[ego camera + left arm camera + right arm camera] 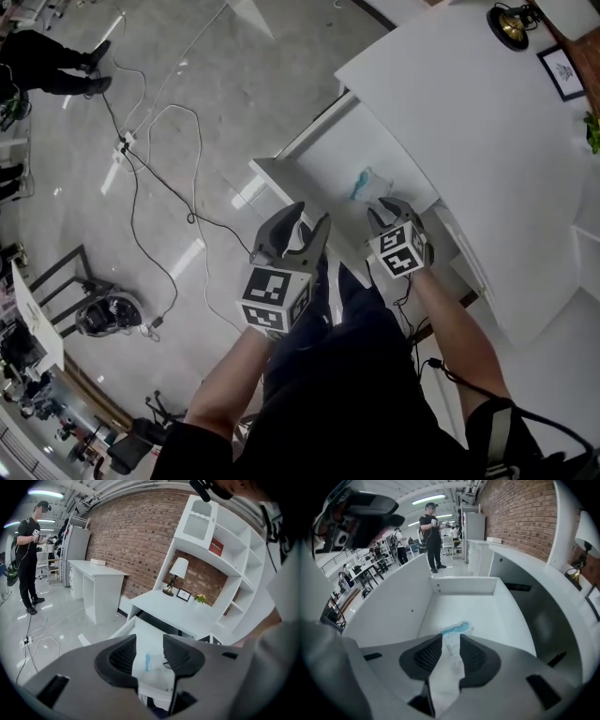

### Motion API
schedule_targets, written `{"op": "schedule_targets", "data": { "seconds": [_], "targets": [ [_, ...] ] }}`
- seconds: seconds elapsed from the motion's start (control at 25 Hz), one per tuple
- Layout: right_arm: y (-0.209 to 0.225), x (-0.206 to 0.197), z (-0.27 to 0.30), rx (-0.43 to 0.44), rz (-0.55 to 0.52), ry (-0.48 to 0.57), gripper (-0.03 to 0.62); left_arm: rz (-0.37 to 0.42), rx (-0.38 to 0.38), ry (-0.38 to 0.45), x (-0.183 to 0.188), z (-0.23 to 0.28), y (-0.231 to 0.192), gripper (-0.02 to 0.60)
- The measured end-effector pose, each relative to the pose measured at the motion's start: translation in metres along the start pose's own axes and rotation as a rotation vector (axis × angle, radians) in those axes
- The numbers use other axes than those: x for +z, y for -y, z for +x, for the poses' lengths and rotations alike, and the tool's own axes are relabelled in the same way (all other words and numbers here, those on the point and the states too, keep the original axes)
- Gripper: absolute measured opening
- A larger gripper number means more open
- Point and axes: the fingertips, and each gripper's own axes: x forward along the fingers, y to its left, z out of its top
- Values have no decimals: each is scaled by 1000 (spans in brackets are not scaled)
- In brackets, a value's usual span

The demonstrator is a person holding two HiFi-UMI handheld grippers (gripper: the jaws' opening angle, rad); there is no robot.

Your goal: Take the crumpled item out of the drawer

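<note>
The crumpled item [456, 630], white with a light-blue edge, lies on the bottom of the open drawer [393, 606], at the end nearest the person holding the grippers. In the head view it sits close to where the drawer meets the overhanging desk [469, 122]. The right gripper [451, 645] points steeply down into the drawer just above the item. Its jaws stand wide apart, and the item shows in the gap between them and reaches out past their tips. The pads do not appear to press on it. To the left, the left gripper [150, 651] hangs over the near rim of the drawer. Its jaws are also apart with nothing between them, and the drawer bottom and the item show beyond the gap. Both forearms reach forward from the bottom of the head view. The white desk runs off to the right and far side, and carries a lamp [511, 23] and a small picture frame [561, 70] at its far end. Cables [141, 169] trail across the glossy grey floor [216, 84] on the left. A person [28, 555] in black stands well away, and a brick wall [136, 541] rises behind the desk.
</note>
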Motion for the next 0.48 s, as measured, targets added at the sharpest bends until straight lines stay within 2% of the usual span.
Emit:
{"op": "schedule_targets", "data": {
  "seconds": [0.24,0.48],
  "targets": [
    [5,-11,41,-24,-56,-93,107,10,-48,-45,-10,23,-10,175],
    [-4,-27,68,1,-163,-211,109,-19,-38,-68,-25,36,-24,175]
  ]
}}
